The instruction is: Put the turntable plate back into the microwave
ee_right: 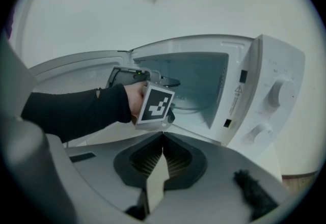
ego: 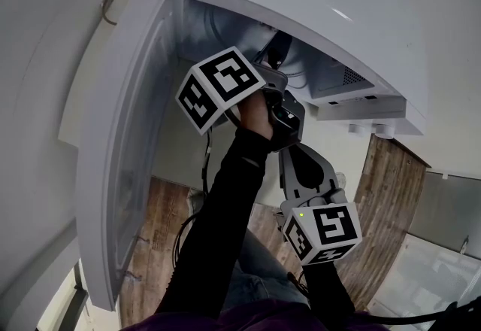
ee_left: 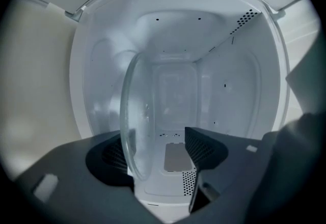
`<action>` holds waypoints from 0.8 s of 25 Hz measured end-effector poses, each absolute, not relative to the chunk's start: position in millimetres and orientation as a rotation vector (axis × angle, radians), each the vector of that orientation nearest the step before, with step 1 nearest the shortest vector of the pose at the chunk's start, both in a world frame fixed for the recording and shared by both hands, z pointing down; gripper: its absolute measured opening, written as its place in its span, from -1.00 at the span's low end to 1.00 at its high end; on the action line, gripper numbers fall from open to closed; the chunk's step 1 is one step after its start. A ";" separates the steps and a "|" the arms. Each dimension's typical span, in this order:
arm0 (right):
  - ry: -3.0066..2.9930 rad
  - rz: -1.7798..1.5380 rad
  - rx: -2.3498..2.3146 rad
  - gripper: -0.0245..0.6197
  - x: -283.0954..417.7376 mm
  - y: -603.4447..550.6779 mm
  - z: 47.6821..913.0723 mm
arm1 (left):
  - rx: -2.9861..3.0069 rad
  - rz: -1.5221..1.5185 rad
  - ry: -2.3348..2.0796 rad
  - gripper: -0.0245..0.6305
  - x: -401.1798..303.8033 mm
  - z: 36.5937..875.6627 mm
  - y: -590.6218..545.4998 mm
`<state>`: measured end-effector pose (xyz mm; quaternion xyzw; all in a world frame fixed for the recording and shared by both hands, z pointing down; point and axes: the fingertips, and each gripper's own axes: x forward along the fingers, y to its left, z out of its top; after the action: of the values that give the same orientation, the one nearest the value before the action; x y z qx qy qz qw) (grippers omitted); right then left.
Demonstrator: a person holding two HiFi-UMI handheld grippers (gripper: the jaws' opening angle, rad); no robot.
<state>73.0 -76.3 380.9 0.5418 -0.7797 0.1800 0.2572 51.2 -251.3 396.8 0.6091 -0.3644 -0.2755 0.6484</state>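
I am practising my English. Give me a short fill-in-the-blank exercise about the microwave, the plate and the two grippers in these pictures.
1. The door of the microwave is ____.
2. The left gripper has the clear turntable plate between its jaws, inside the ____.
3. The jaws of the right gripper are ____, with nothing between them.
Missing words: open; microwave; shut.

White microwave (ego: 361, 36) with door (ego: 128, 134) swung open at left. Left hand-held gripper (ego: 272, 59), marker cube (ego: 218, 89) facing the viewer, reaching into the far cavity, held by a hand (ego: 255, 115) in a black sleeve (ego: 233, 201). Right hand-held gripper (ego: 297, 164) nearer and to the right, outside the cavity, above wooden floor (ego: 161, 224).
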 end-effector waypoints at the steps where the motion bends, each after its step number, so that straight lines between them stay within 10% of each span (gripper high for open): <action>1: -2.115 0.488 1.470 -0.89 72.8 -76.4 380.8 | 1.385 -0.631 -0.824 0.03 51.1 396.3 -251.4; 20: -2.091 0.439 1.491 -0.89 82.7 -93.3 379.9 | 1.535 -0.616 -0.698 0.88 66.8 370.4 -250.8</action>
<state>82.7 -93.3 379.9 0.5519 -0.7738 0.1626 0.2649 66.8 -250.8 370.4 0.6686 -0.3040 -0.2682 0.6234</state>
